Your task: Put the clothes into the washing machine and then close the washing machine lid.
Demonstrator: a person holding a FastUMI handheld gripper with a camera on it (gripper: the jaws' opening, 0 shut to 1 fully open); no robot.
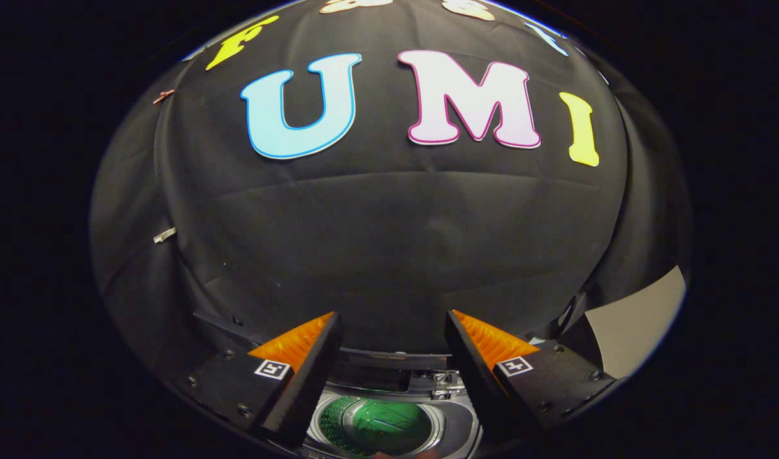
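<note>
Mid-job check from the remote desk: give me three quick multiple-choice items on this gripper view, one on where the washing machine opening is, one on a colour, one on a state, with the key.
1. Where does the washing machine opening lie?
A. Between the fingers and below them
B. Far beyond the fingers, against the booth wall
C. Off to one side of both fingers

2. What colour does the drum look inside?
A. Red
B. Green
C. White

3. How do the fingers of the gripper stand?
A. Closed on a garment
B. Pressed together, holding nothing
C. Spread apart, holding nothing

Key: 1 A, the round opening shows in the gap between the two fingers. 2 B, the drum's inner surface appears green. 3 C, a wide gap separates the fingers, with nothing in it.
</note>
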